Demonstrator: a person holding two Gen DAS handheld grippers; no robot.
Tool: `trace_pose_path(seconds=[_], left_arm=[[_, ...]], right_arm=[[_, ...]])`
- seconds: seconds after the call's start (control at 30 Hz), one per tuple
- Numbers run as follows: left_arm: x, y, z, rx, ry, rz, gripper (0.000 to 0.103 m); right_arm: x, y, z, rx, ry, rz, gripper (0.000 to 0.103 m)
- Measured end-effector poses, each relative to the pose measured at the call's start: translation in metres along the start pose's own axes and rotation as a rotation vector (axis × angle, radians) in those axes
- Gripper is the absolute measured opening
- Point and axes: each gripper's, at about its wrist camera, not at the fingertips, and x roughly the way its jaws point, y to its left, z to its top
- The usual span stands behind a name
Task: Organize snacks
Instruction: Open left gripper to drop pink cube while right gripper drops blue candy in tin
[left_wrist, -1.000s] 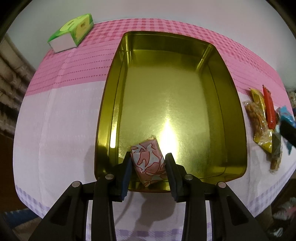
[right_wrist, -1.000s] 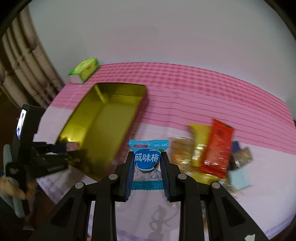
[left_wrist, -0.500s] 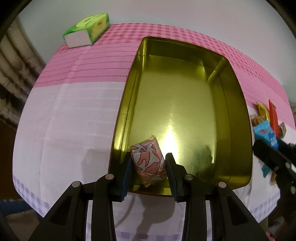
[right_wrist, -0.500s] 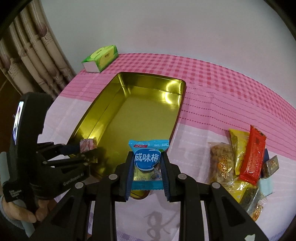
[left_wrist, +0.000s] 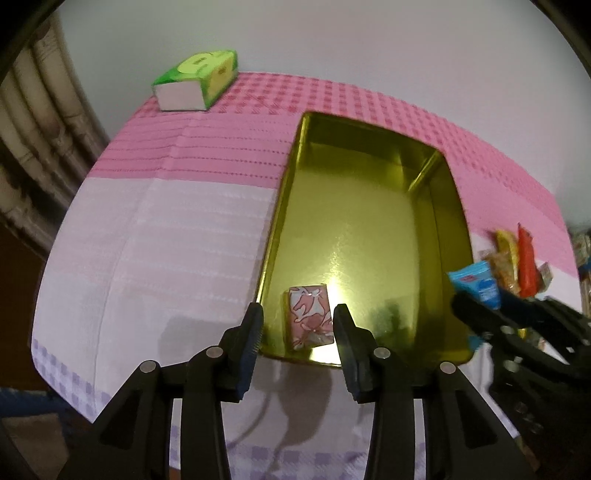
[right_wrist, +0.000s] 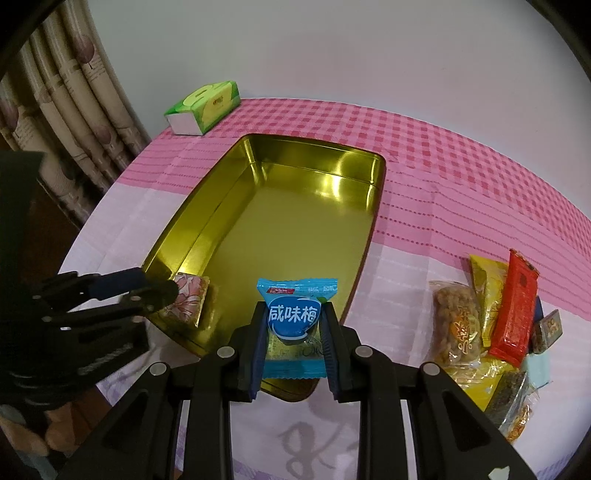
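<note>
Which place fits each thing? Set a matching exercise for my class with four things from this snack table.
Things:
1 pink sweet
2 blue packet
3 green box
4 red bar

Places:
A far corner of the cloth
B in the snack pile
C gripped in the right tongs
D lying in the gold tin

Pairs: 1-D, 2-C, 3-A, 4-B

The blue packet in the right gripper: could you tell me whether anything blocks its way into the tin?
Nothing visible does. The blue packet hangs over the tin's near edge; only a pink packet lies in the tin's near-left corner.
</note>
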Motion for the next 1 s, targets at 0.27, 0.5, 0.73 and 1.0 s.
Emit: trace_pose_path(seconds=[0.27, 0.5, 0.73, 1.0], left_arm=[[-0.025, 0.014, -0.009, -0.01, -0.087, 0.096, 0.05], [-0.019, 0.028, -0.017, -0.031, -0.066, 0.137, 0.05], [-0.013, 0.046, -0.027, -0.081, -0.037, 0.144, 0.05], [-0.009, 0.058, -0.029, -0.11, -0.023, 0.182, 0.05]], right_arm=[[0.013, 0.013, 0.0, -0.024, 0.02, 0.001, 0.025], [0.025, 0.024, -0.002, -0.043, 0.044, -0.013, 0.025], [0.033, 0.025, 0.0, -0.044, 0.053, -0.029, 0.024], [0.042, 0.028, -0.003, -0.05, 0.075, -0.035, 0.024]])
